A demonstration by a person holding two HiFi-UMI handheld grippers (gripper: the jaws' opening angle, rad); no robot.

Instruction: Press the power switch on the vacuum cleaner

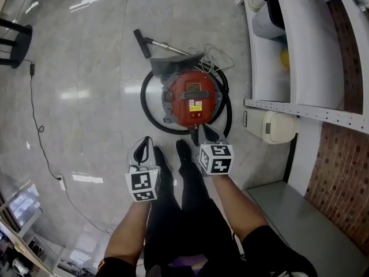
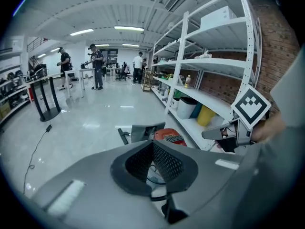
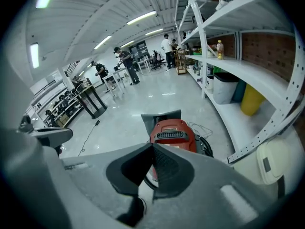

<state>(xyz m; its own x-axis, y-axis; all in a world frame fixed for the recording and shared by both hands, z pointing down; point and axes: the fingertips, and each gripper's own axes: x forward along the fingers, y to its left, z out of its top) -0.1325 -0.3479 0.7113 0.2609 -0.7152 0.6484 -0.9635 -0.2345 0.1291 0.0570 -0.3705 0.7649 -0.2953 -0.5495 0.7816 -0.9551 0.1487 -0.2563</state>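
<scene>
In the head view the red vacuum cleaner [image 1: 193, 97] stands on the floor [image 1: 86, 68] just ahead of the left gripper [image 1: 144, 147] and right gripper [image 1: 209, 133], neither touching it; each gripper view shows its jaws pressed together, empty, so the pressing seems wholly ahead.

Bright, even light from the ceiling strip lights [image 2: 128, 28] as I watched, their white glare streaked across the glossy floor [image 1: 81, 131], shadows soft, both gripper views bowed and darkened at the rims, nearest foreground blurred.
</scene>
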